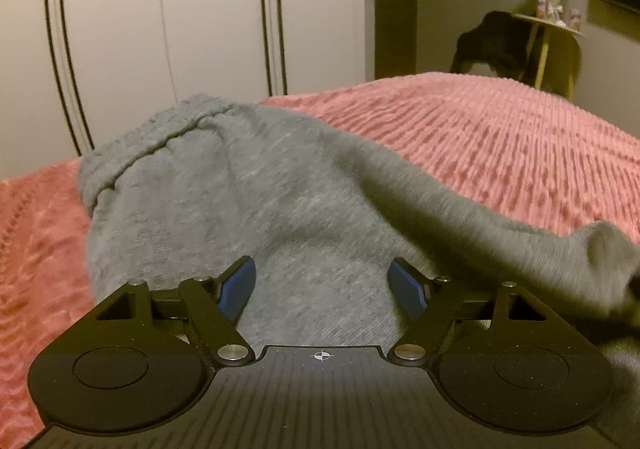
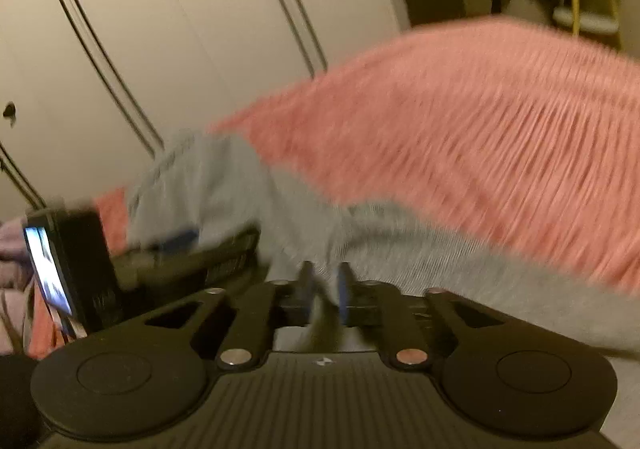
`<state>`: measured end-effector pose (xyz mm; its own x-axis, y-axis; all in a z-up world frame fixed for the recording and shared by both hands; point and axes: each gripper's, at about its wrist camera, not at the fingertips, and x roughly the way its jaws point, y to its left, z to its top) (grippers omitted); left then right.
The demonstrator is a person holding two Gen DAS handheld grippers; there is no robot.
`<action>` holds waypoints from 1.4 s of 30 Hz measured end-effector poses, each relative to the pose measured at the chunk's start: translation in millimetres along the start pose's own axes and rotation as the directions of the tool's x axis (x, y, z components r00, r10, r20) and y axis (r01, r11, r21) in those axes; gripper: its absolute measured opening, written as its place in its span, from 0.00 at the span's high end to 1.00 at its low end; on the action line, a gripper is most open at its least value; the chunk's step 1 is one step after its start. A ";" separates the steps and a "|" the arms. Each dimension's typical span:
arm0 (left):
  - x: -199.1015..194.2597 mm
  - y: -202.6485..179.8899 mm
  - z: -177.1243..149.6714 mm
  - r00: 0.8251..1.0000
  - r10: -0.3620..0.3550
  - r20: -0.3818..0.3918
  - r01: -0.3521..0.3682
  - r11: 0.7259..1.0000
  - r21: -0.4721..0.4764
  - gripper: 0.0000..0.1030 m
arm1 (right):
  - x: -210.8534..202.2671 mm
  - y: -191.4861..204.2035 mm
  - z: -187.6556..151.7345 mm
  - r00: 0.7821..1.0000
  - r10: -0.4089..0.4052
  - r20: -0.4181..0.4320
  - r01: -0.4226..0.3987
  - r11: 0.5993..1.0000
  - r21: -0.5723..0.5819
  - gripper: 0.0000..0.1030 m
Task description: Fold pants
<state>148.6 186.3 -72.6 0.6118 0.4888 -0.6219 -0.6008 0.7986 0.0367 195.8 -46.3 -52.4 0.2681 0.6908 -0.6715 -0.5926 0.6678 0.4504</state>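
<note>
Grey sweatpants lie bunched on a pink ribbed bedspread, with the cuffed end at the far left. My left gripper hovers just over the grey cloth; its blue pads stand wide apart and press on nothing. In the blurred right wrist view the same pants run across the bedspread. My right gripper has its jaws a narrow gap apart, with a ridge of grey cloth showing in that gap. The left gripper appears at the left, over the pants.
White wardrobe doors stand behind the bed. A small table with bags and a dark garment are at the back right. A lit phone screen sits on the left gripper's body, with a sleeve beside it.
</note>
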 end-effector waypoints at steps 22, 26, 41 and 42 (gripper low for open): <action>-15.1 13.2 -4.0 0.999 -0.033 0.007 0.033 0.999 -0.011 0.22 | 55.0 -20.3 24.3 0.981 -0.030 -0.193 0.004 0.991 -0.136 0.70; -16.2 14.7 -3.8 0.999 -0.035 0.008 0.035 0.999 -0.015 0.22 | 60.4 -18.5 22.1 0.983 -0.022 -0.181 -0.003 0.991 -0.137 0.87; -18.5 15.9 -6.3 1.000 -0.009 0.027 0.009 1.000 -0.001 0.20 | 88.8 -6.0 21.7 0.815 -0.559 0.154 0.575 0.749 -0.330 1.00; -18.7 16.1 -6.7 0.999 -0.010 0.031 0.010 1.000 0.001 0.19 | 90.8 -16.7 23.7 0.825 -0.558 0.090 0.559 0.783 -0.271 1.00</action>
<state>124.1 187.7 -65.6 0.6333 0.4915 -0.5978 -0.5944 0.8036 0.0311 248.0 11.9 -107.0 0.6203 0.2224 -0.7522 -0.5202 0.8344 -0.1823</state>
